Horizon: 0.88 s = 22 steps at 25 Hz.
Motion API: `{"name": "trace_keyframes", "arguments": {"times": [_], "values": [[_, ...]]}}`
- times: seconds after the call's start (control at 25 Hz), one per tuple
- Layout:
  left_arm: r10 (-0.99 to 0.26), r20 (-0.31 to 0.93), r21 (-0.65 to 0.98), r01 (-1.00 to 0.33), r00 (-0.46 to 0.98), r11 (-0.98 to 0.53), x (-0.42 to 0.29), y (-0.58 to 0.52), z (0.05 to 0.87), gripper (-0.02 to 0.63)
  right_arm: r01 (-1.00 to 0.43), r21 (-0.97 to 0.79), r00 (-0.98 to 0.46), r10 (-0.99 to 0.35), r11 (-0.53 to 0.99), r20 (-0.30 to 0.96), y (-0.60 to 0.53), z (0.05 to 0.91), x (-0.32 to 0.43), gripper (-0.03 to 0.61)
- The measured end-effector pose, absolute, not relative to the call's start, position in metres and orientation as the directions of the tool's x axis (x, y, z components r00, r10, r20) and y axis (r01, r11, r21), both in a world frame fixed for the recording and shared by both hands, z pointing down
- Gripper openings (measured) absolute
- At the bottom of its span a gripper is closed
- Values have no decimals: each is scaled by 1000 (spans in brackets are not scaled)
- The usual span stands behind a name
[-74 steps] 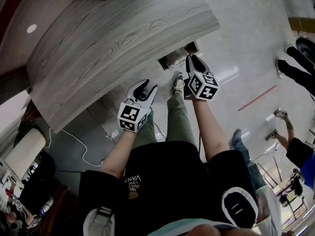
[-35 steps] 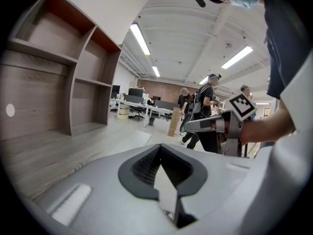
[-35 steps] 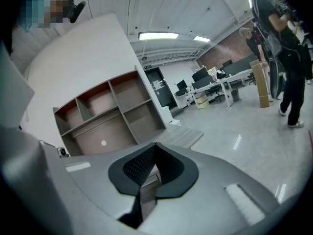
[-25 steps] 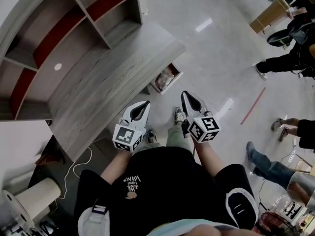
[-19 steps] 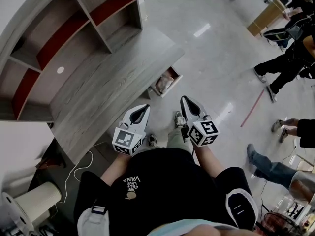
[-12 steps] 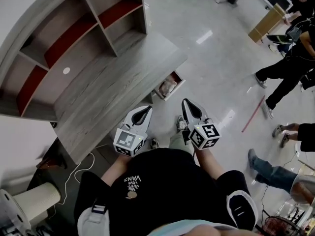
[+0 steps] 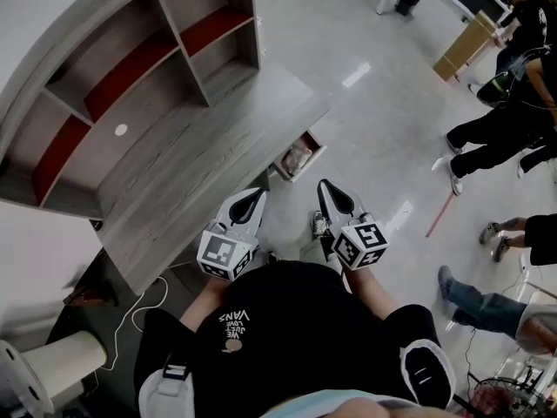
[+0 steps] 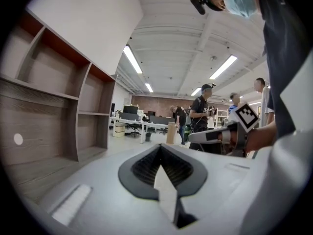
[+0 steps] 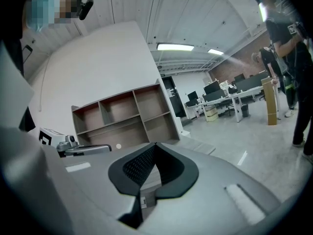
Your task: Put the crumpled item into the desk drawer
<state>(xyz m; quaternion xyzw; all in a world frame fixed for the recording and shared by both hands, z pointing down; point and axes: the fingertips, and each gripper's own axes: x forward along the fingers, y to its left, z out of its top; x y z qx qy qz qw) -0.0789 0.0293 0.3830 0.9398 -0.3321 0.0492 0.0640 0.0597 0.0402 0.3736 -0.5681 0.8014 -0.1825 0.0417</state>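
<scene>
The person's black T-shirt (image 7: 287, 320) bears white print (image 7: 233, 319), upside down in the head view: "VANS", with smaller lines beside it that look like "WE JUST LOVE". The cubes on the left claw (image 7: 254, 195) and right claw (image 7: 327, 188) carry square black-and-white coded markers, without letters.

Grey wood-grain open shelving with red back panels (image 7: 130, 68) stands at upper left; a thin red floor line (image 7: 439, 215) crosses the glossy grey floor (image 7: 383, 103); a tall brown cardboard box (image 7: 466, 44) stands near people in dark clothing (image 7: 492, 129); long ceiling strip lights (image 8: 133, 59) glow overhead.
</scene>
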Motion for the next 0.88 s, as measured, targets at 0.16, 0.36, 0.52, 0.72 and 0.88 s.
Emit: {"name": "trace_keyframes", "arguments": {"times": [0.16, 0.36, 0.52, 0.72, 0.88], "values": [[-618, 128, 94, -630, 776, -771, -82, 34, 381, 52, -897, -342, -343, -929, 281, 135, 46, 371, 58, 2], [-614, 116, 92, -623, 781, -776, -82, 39, 378, 52, -897, -340, -342, -930, 282, 133, 53, 371, 53, 2], [-615, 110, 92, -624, 781, -776, -85, 42, 375, 52, -897, -336, -348, -928, 288, 133, 56, 370, 48, 2], [-614, 108, 91, -623, 782, -777, -87, 43, 374, 52, -899, -329, -347, -929, 290, 128, 54, 368, 46, 2], [-614, 108, 89, -623, 782, -777, -85, 43, 375, 52, -901, -324, -347, -928, 289, 136, 54, 371, 47, 2]]}}
